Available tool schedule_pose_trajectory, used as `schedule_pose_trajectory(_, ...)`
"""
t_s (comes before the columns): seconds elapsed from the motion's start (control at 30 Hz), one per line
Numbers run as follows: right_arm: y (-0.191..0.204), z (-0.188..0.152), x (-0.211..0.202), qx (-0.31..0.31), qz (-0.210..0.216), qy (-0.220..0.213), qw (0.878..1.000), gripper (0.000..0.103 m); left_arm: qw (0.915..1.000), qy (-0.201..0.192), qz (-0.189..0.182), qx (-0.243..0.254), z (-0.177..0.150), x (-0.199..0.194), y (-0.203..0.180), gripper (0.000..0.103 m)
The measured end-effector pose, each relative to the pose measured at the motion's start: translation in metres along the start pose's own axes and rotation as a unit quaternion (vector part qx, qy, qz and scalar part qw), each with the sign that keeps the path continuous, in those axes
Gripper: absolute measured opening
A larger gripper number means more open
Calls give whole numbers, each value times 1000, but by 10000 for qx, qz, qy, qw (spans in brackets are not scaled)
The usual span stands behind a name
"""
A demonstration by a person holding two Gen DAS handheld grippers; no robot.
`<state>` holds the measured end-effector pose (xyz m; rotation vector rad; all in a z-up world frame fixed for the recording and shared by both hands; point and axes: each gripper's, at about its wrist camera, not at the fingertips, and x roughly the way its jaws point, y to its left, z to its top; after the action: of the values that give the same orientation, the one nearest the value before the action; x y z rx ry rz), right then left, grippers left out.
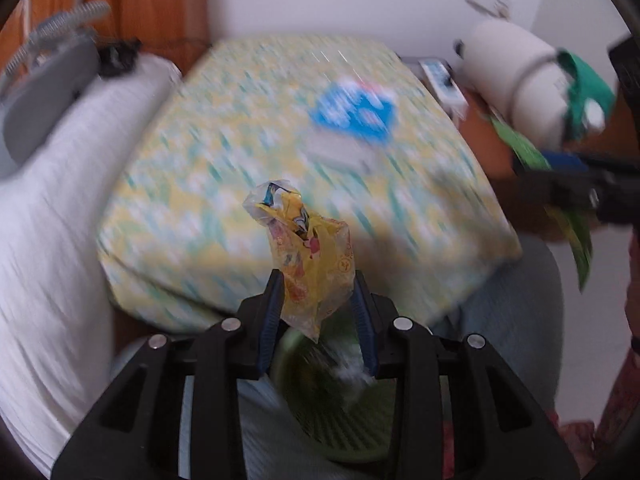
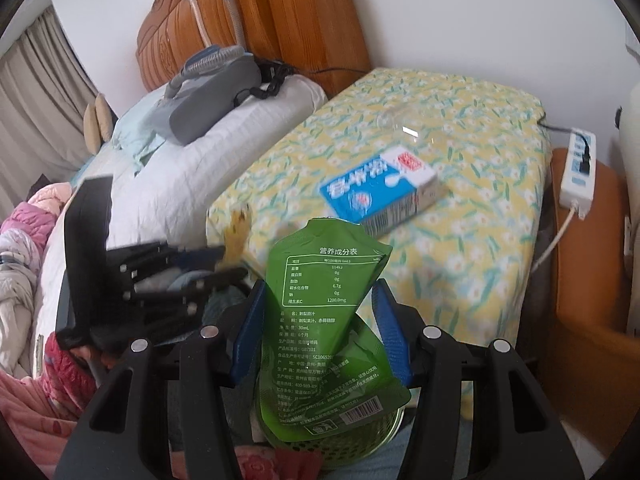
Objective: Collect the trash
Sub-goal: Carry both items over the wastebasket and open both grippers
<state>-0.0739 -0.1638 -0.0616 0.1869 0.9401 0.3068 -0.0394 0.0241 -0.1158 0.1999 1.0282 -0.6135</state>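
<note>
Green bin [image 1: 352,412] behind wrapper [image 1: 310,248], blurred

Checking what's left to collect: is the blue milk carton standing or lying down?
Lying down: the blue milk carton rests on its broad side on the floral cloth.

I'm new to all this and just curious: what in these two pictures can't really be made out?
- Green basket: right wrist view, mostly hidden behind the green pouch; contents unseen.
- Blue and white carton: left wrist view, motion blur makes its print unreadable.
- Left gripper: right wrist view, blurred, its yellow wrapper barely shows.
- Power strip: left wrist view, smeared.
</note>
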Motion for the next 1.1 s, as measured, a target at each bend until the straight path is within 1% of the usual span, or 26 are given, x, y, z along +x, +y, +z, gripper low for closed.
schedule_pose_trajectory(0.1, -2, -20, 0, 106, 7, 148, 9998, 54, 9984, 464, -228, 211, -36, 18, -26, 34)
schedule_pose_trajectory(0.17, -4, -30, 0, 165, 1, 222, 9996, 54, 9965, 720, -348, 244, -51, 31, -36, 35)
schedule_pose_trajectory(0.2, -6, -37, 1, 218, -8, 269, 9994, 54, 9947, 880, -451, 286, -58, 39, -41, 39)
schedule_pose_trajectory(0.23, -7, -41, 1, 246, -8, 292, 9993, 54, 9938, 958, -459, 333, -62, 42, -46, 48)
schedule_pose_trajectory(0.27, -9, -45, 2, 278, -9, 313, 9991, 54, 9935, 993, -395, 380, -65, 45, -49, 53)
schedule_pose_trajectory(0.3, -11, -50, 2, 319, -15, 329, 9989, 54, 9939, 971, -330, 400, -67, 46, -51, 63)
schedule_pose_trajectory(0.33, -12, -54, 2, 348, -22, 343, 9988, 54, 9946, 909, -270, 422, -69, 44, -52, 71)
schedule_pose_trajectory(0.4, -15, -60, 3, 381, -23, 374, 9986, 54, 9959, 782, -229, 383, -69, 37, -50, 75)
schedule_pose_trajectory(0.43, -15, -63, 4, 395, -24, 396, 9984, 54, 9966, 719, -222, 329, -69, 33, -48, 82)
schedule_pose_trajectory(0.53, -15, -69, 7, 417, -22, 467, 9980, 54, 9989, 446, -96, 144, -67, 15, -35, 90)
schedule_pose_trajectory(0.6, -14, -72, 10, 403, -6, 537, 9977, 54, 9997, 237, 30, 25, -63, 2, -24, 93)
schedule_pose_trajectory(0.63, -13, -73, 11, 397, 4, 563, 9976, 54, 9998, 86, 152, -64, -62, -7, -17, 93)
schedule_pose_trajectory(0.73, -9, -77, 16, 337, 49, 688, 9970, 54, 9985, -188, 422, -289, -58, -25, -4, 95)
schedule_pose_trajectory(0.9, 2, -86, 29, 221, 130, 967, 9950, 54, 9947, -408, 807, -484, -52, -44, 8, 95)
schedule_pose_trajectory(1.1, 10, -102, 54, 139, 162, 1409, 9898, 54, 9923, -444, 978, -615, -52, -48, 12, 95)
